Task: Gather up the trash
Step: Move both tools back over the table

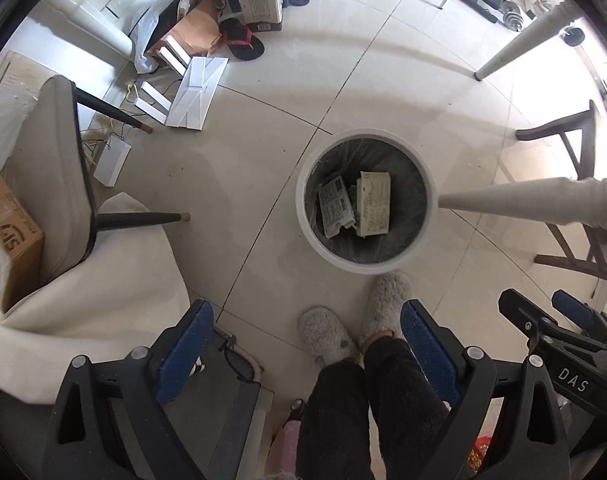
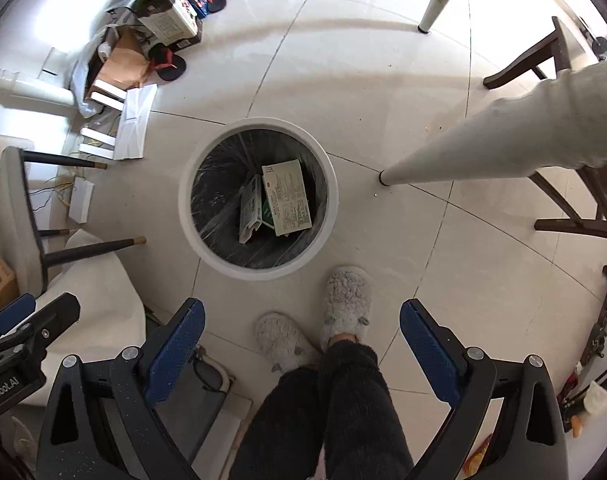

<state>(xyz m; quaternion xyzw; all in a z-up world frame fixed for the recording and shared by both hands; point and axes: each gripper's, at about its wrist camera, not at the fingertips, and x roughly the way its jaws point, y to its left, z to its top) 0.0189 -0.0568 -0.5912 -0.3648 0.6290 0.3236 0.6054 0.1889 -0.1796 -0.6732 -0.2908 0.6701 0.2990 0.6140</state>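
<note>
A round white trash bin [image 1: 431,196] with a dark liner stands on the tiled floor, also in the right wrist view [image 2: 331,200]. Two flattened printed cartons lie inside it: a larger cream one [image 1: 374,204] [image 2: 287,198] and a smaller one [image 1: 335,206] [image 2: 250,210]. My left gripper [image 1: 305,322] is open and empty, held high above the floor. My right gripper [image 2: 301,318] is open and empty too, above the bin's near side. The right gripper also shows at the right edge of the left wrist view [image 1: 551,320].
The person's grey slippers [image 2: 345,300] stand just in front of the bin. White table legs [image 2: 463,148] and dark wooden chairs [image 2: 563,216] are at the right. A padded chair [image 1: 63,160], a white cloth [image 1: 103,280] and a heap of boxes and bags [image 1: 199,28] are at the left.
</note>
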